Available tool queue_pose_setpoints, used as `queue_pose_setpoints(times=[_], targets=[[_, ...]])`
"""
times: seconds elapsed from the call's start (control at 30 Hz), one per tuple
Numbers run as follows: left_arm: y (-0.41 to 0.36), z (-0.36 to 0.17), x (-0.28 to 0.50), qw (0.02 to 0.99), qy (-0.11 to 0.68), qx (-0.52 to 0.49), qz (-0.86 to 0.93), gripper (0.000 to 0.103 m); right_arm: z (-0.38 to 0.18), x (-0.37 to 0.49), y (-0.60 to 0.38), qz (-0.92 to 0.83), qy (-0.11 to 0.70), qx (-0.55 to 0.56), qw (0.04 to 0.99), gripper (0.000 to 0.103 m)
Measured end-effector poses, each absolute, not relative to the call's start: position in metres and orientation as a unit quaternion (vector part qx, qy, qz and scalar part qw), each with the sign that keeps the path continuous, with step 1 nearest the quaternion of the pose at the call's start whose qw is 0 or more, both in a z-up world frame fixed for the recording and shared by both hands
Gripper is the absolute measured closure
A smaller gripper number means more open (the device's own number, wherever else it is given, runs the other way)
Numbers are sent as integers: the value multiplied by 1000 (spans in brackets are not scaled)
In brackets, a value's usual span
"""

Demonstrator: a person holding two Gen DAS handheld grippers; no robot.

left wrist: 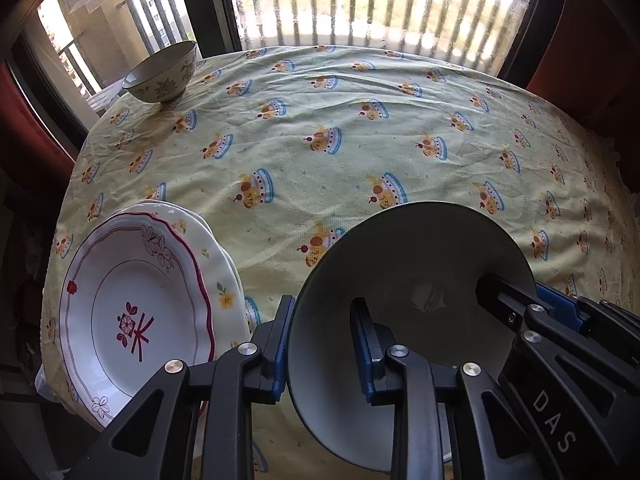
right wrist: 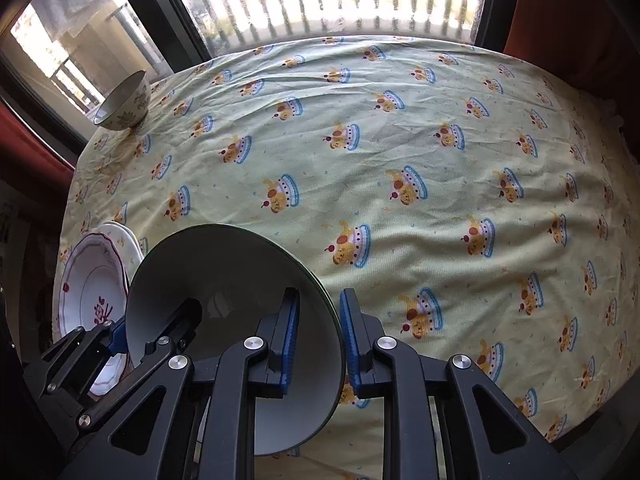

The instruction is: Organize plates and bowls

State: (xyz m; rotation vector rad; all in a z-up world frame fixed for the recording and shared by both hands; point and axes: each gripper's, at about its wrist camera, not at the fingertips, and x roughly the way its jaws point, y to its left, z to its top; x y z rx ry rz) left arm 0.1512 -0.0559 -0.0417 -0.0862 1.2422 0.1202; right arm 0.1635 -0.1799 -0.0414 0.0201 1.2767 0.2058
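**Both grippers clamped on one grey bowl above the cloth**

Left gripper nearly closed on the left rim of the grey bowl: one blue pad outside the wall, the other inside, both pressing on it. Right gripper nearly closed the same way on the opposite rim of the same bowl, inner pad against the pale inside, outer pad against the dark green outside. Each gripper visible in the other's view too: the right one biting the far rim in the left wrist view, the left one at the bowl's left edge in the right wrist view.

Bowl held tilted, mouth turned toward the cameras, over the near edge of the table. Contact between its base and the cloth: cannot tell, hidden by the bowl itself.

Table covered with a pale yellow cloth printed with fruit baskets, creased in places.

Just left of the bowl, near the table's left edge, a stack of plates: top plate white with a scalloped dark red rim and a red flower motif at its centre, a pale yellow flowered plate showing beneath it. Same stack partly hidden behind the bowl and the left gripper in the right wrist view.

At the far left corner, well apart from everything else, a small flowered bowl standing upright on the cloth, seen also from the right wrist.

Behind the table, a window with bright railing bars outside.
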Motion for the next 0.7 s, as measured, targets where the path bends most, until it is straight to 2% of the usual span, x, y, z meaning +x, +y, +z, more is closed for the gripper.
queue_pose_setpoints(times=[0.23,0.3,0.43,0.53,0.6,0.63,0.7], targets=[[-54,-43,153,816,574,-44,51,78,-41,166,-173,92,589,-9,803,79],[-54,-46,151,813,578,-46,48,77,-42,165,-170,90,587,-20,805,76],[-52,-47,147,811,580,-64,40,68,-41,158,-169,95,578,-27,810,73],[-53,-45,143,809,582,-76,38,62,-41,156,-171,110,582,-11,806,64],[-54,-43,139,811,579,-76,38,44,-39,153,-172,117,579,-8,807,53],[-54,-41,137,813,576,-74,39,40,-37,151,-172,119,577,-9,808,49],[-55,-37,134,816,572,-73,40,34,-33,147,-172,123,570,-8,812,35]])
